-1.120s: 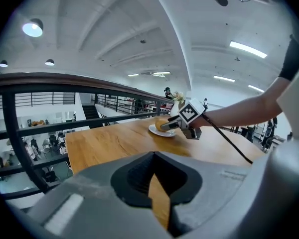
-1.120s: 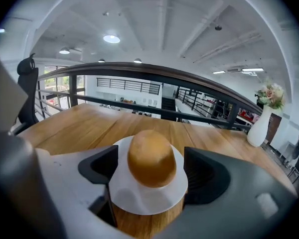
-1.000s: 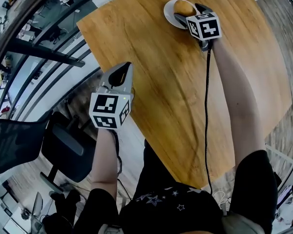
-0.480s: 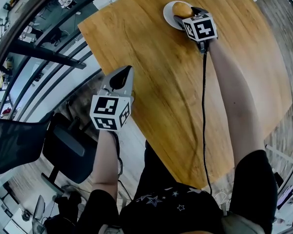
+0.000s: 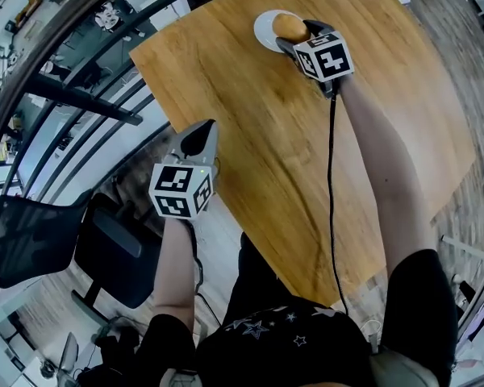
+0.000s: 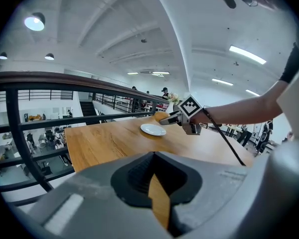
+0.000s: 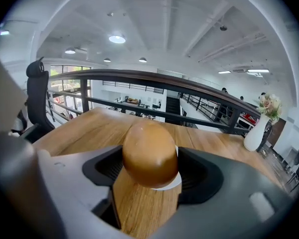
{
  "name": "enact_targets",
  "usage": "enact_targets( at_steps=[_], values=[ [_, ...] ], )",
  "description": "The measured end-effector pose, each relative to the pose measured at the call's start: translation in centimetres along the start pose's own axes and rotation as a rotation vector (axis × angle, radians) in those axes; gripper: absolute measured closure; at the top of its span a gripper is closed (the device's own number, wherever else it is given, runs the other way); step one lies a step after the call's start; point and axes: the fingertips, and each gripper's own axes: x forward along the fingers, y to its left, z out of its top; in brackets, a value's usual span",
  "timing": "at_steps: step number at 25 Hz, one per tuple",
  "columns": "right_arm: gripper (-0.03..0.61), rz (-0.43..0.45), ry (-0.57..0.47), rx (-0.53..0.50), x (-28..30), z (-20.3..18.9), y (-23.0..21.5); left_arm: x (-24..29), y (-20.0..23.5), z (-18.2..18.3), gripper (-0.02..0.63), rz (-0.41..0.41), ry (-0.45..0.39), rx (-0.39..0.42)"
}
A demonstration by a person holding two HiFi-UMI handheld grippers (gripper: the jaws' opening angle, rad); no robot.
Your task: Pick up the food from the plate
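Now the right claw (image 5: 295, 36) grips the bread roll (image 5: 287, 25) just above the plate (image 5: 262, 29); next, it likely needs lifting clear. The left claw (image 5: 200, 138), closed and empty, sits well apart.

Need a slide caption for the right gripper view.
Right tongs clamp a brown bun over a white plate on the wooden table.
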Motion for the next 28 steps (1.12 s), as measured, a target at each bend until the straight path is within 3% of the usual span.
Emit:
enact_targets(
  at_steps=[21,28],
  values=[
    [0.235,0.102,-0.107,0.075,-21.1,-5.1,9.0,-12.0,-14.7,-2.9,0.612,-0.029,0.003,-0.014],
    [0.235,0.147,-0.172,0.186,-29.5,-7.3,12.3,-16.7,-20.5,-3.2,0.612,-0.038,-0.03,0.012]
  ],
)
